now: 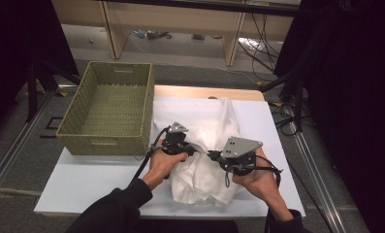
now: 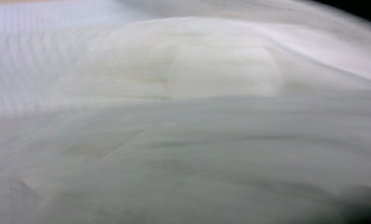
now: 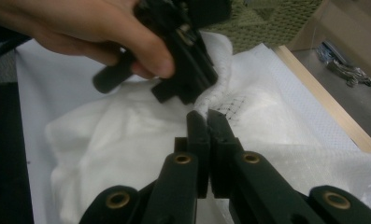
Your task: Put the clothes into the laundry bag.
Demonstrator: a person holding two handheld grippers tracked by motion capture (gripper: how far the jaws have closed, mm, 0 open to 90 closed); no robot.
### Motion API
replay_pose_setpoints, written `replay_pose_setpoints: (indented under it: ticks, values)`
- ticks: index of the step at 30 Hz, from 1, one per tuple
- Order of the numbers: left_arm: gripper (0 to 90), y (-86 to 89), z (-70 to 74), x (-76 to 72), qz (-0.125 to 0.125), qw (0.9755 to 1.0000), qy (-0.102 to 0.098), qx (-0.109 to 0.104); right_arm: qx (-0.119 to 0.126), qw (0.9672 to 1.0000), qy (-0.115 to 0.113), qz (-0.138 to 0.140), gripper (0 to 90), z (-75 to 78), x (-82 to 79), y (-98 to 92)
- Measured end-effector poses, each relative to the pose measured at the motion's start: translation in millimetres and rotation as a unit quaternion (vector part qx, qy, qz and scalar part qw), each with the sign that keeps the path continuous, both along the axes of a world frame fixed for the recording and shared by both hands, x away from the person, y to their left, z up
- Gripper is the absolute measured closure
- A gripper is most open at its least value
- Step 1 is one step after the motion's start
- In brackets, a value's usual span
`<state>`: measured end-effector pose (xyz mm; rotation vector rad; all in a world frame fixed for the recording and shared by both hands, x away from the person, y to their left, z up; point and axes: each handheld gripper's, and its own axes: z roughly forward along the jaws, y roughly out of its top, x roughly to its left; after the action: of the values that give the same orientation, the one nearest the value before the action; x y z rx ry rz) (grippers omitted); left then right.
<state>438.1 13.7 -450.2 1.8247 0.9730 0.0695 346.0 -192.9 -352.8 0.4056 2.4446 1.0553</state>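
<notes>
Right gripper (image 3: 206, 116) pinches white cloth (image 3: 127, 135) fold; left gripper (image 3: 192, 88) alongside.

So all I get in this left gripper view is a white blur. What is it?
Observer: A crumpled white cloth on the white table. The left gripper is right against it.
Operator: Is the other hand doing anything?
Observer: Yes, the right gripper has its jaws shut on an edge of that cloth.
Operator: Anything else around?
Observer: An empty green woven basket stands at the table's far left.
</notes>
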Motion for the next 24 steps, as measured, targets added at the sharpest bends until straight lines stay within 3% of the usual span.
replay_pose_setpoints:
  ticks: [1,4,5,7,9,10,12,14,16,17,18,19,22,23,24]
  values:
    - [67.0,0.0,-3.6,0.6,-0.007,1.0,0.006,-0.001,-0.009,0.9999,-0.001,-0.005,90.0,-2.4,0.8,1.3]
    - [47.6,5.4,-2.7,-7.4,-0.019,0.9997,-0.006,0.012,-0.009,0.9998,0.01,-0.012,90.0,-11.6,7.1,-0.3]
    - [40.0,14.6,6.2,-14.4,-0.029,0.999,0.019,0.028,-0.009,0.9997,0.015,-0.015,90.0,-13.9,8.1,-2.2]
    - [31.8,25.2,16.3,-24.4,-0.043,0.998,0.025,0.039,-0.008,0.9997,0.014,-0.018,90.0,-16.1,10.9,-6.0]
    - [24.0,28.4,20.0,-29.3,-0.043,0.9982,0.016,0.038,-0.008,0.9996,0.011,-0.023,90.0,-15.0,12.0,-7.0]
    - [22.4,38.8,31.8,-43.3,-0.075,0.9966,-0.004,0.035,-0.006,0.9996,0.01,-0.025,90.0,-14.0,11.4,-7.3]
    - [21.9,48.1,39.3,-55.7,-0.085,0.9958,-0.009,0.033,-0.008,0.9995,0.012,-0.028,90.0,-13.7,9.7,-8.8]
    - [20.1,56.7,39.7,-65.5,-0.087,0.995,-0.013,0.047,-0.005,0.9994,0.012,-0.031,90.0,-14.7,9.8,-10.5]
    - [17.9,61.6,32.5,-72.5,-0.091,0.9934,-0.013,0.069,-0.006,0.9994,0.01,-0.033,90.0,-15.1,10.7,-11.5]
    - [17.4,63.3,23.8,-75.8,-0.095,0.9912,-0.008,0.092,-0.006,0.9994,0.009,-0.034,90.0,-15.2,10.6,-11.6]
    - [16.5,63.0,17.3,-77.8,-0.091,0.991,-0.001,0.098,-0.004,0.9992,0.013,-0.037,90.0,-15.4,9.6,-11.4]
    - [16.7,62.5,8.2,-76.6,-0.099,0.9891,0.0,0.109,-0.005,0.9994,0.009,-0.032,90.0,-15.5,9.9,-11.2]
    - [20.7,50.7,-17.6,-67.9,-0.092,0.991,0.025,0.094,-0.007,0.9993,0.012,-0.034,90.0,-16.6,9.9,-9.7]
    - [25.8,44.4,-23.8,-64.5,-0.095,0.9923,0.022,0.077,-0.008,0.9995,0.008,-0.031,90.0,-17.0,10.7,-9.3]
    - [38.1,39.4,-26.1,-63.1,-0.103,0.9921,0.01,0.071,-0.007,0.9994,0.01,-0.031,90.0,-18.0,10.5,-8.2]
